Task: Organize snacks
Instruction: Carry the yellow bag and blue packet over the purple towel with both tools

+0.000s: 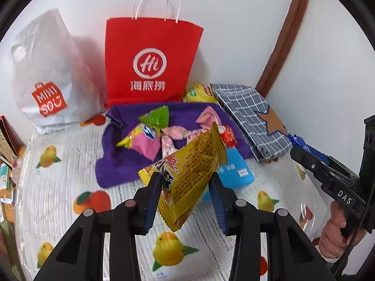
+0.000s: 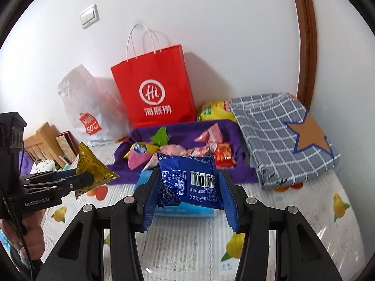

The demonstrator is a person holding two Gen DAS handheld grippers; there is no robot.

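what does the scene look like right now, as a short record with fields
left gripper: shut on yellow snack packet, lifted off the surface
right gripper: shut on blue snack packet, barcode side up
purple cloth: holds loose snacks, among them a green wrapper and a red packet
light blue box: beside the cloth's near edge
red paper bag: upright against the wall
white plastic bag: beside the red bag
checked cloth: folded, beside the purple cloth

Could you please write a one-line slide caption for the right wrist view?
Right gripper holds a blue snack packet above the fruit-print cloth; the left gripper holds a yellow packet.
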